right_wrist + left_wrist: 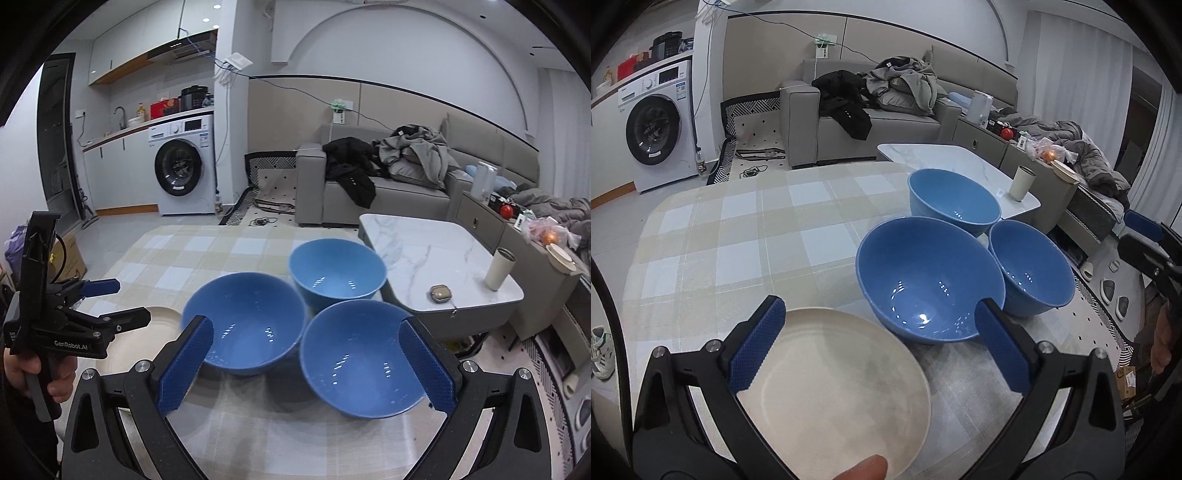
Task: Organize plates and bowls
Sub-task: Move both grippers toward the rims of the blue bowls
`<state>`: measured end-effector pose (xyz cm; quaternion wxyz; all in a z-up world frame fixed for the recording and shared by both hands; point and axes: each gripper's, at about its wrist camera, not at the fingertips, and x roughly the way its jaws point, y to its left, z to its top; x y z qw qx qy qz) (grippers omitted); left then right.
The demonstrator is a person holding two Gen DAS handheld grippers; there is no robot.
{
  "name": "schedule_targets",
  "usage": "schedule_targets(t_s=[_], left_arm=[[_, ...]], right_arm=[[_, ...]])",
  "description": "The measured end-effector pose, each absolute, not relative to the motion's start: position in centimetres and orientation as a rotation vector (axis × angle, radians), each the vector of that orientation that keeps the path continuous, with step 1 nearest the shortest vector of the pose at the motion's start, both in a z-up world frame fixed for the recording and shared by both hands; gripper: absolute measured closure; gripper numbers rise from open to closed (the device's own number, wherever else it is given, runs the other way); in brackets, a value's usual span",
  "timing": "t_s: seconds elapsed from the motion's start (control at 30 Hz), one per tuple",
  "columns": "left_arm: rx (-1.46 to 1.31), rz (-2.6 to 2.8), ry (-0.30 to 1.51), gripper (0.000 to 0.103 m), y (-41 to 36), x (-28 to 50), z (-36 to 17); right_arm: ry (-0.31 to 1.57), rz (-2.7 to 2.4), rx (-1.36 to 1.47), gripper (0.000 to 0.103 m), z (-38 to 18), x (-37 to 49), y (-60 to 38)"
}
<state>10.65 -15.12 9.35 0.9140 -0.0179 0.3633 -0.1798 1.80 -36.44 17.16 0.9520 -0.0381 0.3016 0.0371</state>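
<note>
Both the left gripper [879,347] and right gripper [306,365] have wide, empty jaws. A round cream plate [834,391] and three shiny blue bowls [243,321] sit on the checked tablecloth [738,229]. Farther back stand a white marble table [436,254], grey sofa [388,192] and white washing machine [183,166].

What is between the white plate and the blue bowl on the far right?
Another blue bowl, the middle one. In the left wrist view it sits between the white plate and the right-hand bowl; the right wrist view shows the same.

left gripper [879,349] open, right gripper [306,363] open
</note>
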Motion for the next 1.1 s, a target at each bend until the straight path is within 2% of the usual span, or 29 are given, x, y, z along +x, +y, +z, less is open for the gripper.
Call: schedule_targets(t_s=[0.47, 1.1], left_arm=[[0.005, -0.405, 0.772, 0.001, -20.2, 16.0, 11.2], [-0.002, -0.373, 0.821, 0.001, -22.4, 26.5, 11.8]], right_arm=[[0.647, -0.001, -0.104, 0.001, 23.0, 5.2, -41.6], [0.738, -0.003, 0.014, 0.001, 19.7, 16.3, -43.9]])
